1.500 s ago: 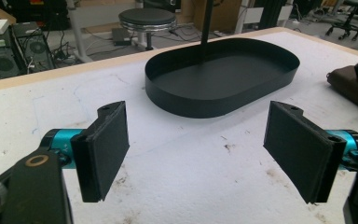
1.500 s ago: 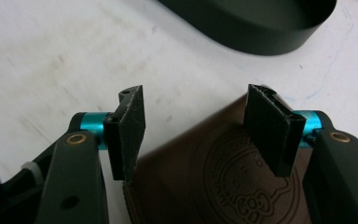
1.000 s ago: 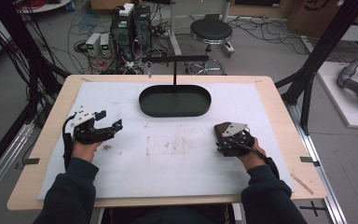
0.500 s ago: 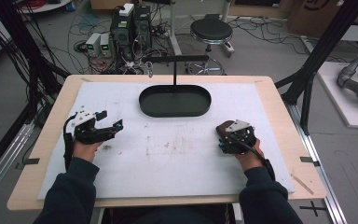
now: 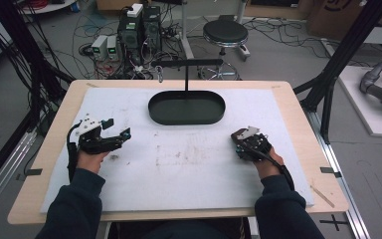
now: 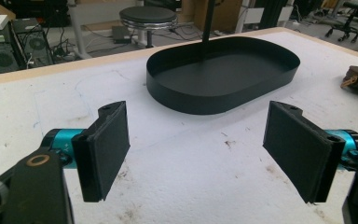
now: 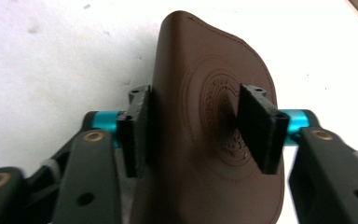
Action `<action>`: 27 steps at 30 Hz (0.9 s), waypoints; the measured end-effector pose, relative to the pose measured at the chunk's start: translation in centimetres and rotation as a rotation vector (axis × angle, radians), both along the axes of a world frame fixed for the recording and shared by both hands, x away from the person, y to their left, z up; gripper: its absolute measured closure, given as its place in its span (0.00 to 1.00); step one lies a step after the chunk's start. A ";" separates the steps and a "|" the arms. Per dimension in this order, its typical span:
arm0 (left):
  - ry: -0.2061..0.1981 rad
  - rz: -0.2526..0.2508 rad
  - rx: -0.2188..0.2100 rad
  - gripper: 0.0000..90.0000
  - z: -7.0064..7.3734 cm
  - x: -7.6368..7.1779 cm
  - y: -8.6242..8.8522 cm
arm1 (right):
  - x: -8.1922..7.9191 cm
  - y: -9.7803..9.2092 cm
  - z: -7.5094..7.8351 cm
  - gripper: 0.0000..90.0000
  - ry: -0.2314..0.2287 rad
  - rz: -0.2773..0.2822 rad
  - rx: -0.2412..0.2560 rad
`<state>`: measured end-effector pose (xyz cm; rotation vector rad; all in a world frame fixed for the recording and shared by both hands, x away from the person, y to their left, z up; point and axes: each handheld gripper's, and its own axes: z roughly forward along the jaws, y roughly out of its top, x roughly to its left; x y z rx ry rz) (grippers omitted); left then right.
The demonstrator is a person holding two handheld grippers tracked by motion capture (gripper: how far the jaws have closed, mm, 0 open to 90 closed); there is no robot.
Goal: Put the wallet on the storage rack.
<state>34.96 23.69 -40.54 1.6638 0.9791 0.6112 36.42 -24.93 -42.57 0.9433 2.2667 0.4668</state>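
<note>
One brown leather pouch lies on the white mat at the table's right side, pinched between the two jaws of the right gripper. A round embossed emblem marks the leather; its lettering is too faint to read. The left gripper, jaws wide apart and holding nothing, hovers over the mat's left side. One black oval tray sits at the far centre.

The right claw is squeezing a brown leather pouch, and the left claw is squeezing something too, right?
Not quite. The right claw is squeezing the brown leather pouch, but the left claw holds nothing: in the left gripper view its jaws stand wide open over bare white table cover, short of the black tray.
</note>
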 end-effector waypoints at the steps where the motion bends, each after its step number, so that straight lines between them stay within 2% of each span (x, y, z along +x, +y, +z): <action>1: 0.001 0.000 0.000 0.25 0.0 0.0 0.0 | 0.0 -0.3 0.2 0.57 0.004 0.005 0.019; 6: 0.003 -0.003 0.001 0.25 -0.1 0.1 -0.1 | -0.1 -1.9 1.3 0.64 0.030 0.024 0.153; 8: 0.003 0.001 0.000 0.25 -0.1 0.1 0.0 | -0.1 -2.6 1.8 0.67 0.040 0.028 0.220; 11: 0.004 -0.001 0.000 0.25 -0.1 0.1 0.0 | -0.1 -3.6 2.8 0.71 0.057 0.024 0.345; 12: 0.004 -0.001 0.000 0.25 -0.1 0.1 0.0 | -0.1 -3.6 2.8 0.71 0.057 0.024 0.345; 13: 0.004 0.000 0.003 0.25 -0.1 0.1 0.0 | -0.1 -3.9 3.1 0.73 0.066 0.022 0.388; 14: 0.003 0.000 0.000 0.25 -0.1 0.1 -0.1 | -0.2 -4.4 3.4 0.74 0.081 0.030 0.459; 18: 0.003 -0.005 0.002 0.25 -0.1 0.1 -0.1 | -0.3 -4.6 3.7 0.75 0.129 0.078 0.560; 20: 0.004 -0.003 0.003 0.25 -0.1 0.1 -0.1 | -0.2 -4.4 3.8 0.75 0.161 0.117 0.600; 23: 0.005 -0.006 0.002 0.25 -0.1 0.1 -0.1 | 0.0 -4.4 3.5 0.74 0.167 0.101 0.605; 25: 0.003 -0.005 0.003 0.25 -0.1 0.1 -0.1 | 0.2 -4.8 3.5 0.73 0.146 0.062 0.630; 27: 0.004 -0.005 0.003 0.26 -0.1 0.1 -0.1 | 0.2 -5.2 3.6 0.73 0.115 0.029 0.626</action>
